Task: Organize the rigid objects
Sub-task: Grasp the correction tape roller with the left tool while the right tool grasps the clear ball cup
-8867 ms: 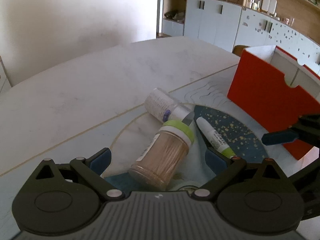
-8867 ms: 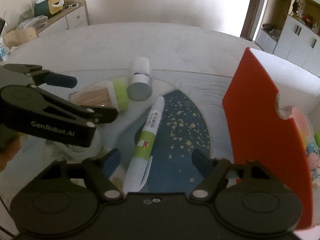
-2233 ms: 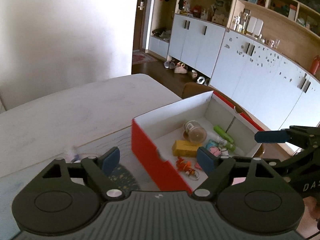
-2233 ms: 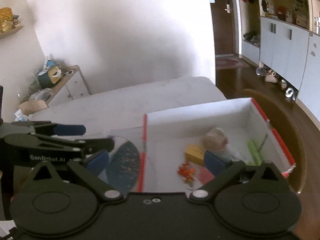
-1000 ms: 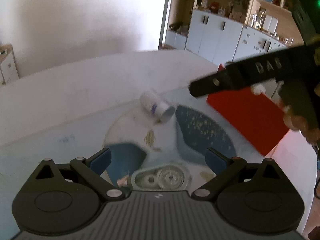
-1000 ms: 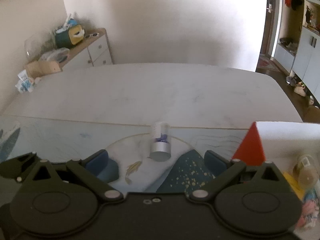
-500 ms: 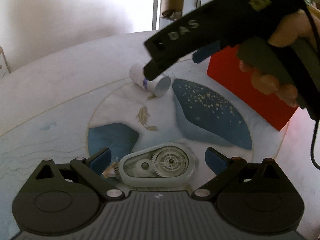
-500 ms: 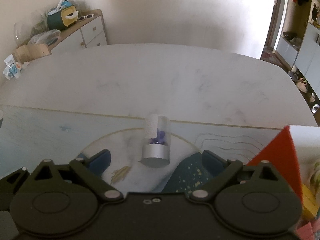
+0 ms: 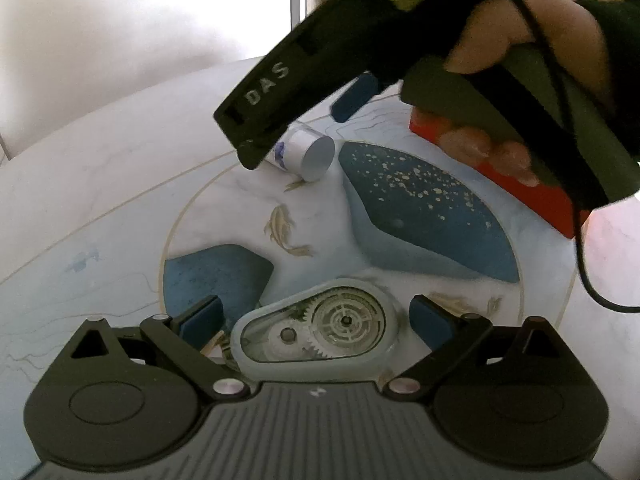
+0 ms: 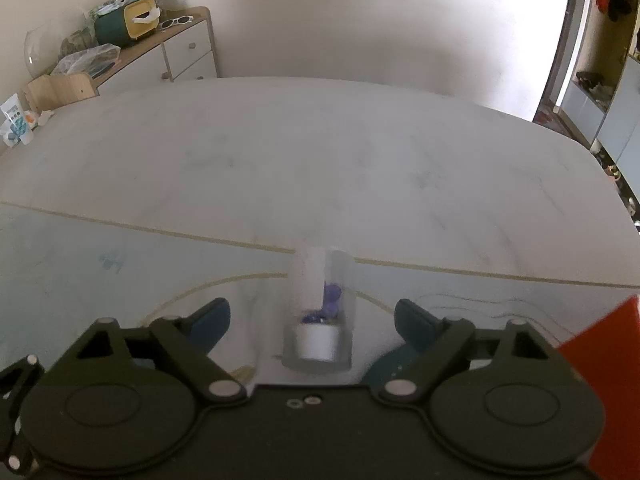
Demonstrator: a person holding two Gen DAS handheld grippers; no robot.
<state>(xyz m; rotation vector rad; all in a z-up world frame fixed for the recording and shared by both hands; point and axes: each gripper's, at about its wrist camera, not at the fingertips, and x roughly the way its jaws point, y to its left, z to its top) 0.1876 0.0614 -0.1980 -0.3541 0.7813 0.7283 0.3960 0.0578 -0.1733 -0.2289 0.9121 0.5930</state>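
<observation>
A clear correction-tape dispenser (image 9: 316, 330) with white gears lies on the patterned mat between the open jaws of my left gripper (image 9: 316, 314), which does not hold it. A small white and clear bottle (image 9: 304, 152) lies on its side farther off. In the right wrist view the bottle (image 10: 318, 312) lies between the open jaws of my right gripper (image 10: 312, 316). The right gripper also shows in the left wrist view (image 9: 296, 120), around the bottle. The red box (image 9: 532, 196) stands at the right.
The round mat (image 9: 420, 208) with blue patches and fish drawings covers the near table (image 10: 320, 152). A corner of the red box (image 10: 600, 364) shows at the right. A sideboard (image 10: 176, 52) with clutter stands by the far wall.
Both grippers have come lower and closer. The right gripper now straddles the bottle and the left gripper straddles the tape dispenser. The toothpick jar and pen, seen earlier on the mat, now lie in the box.
</observation>
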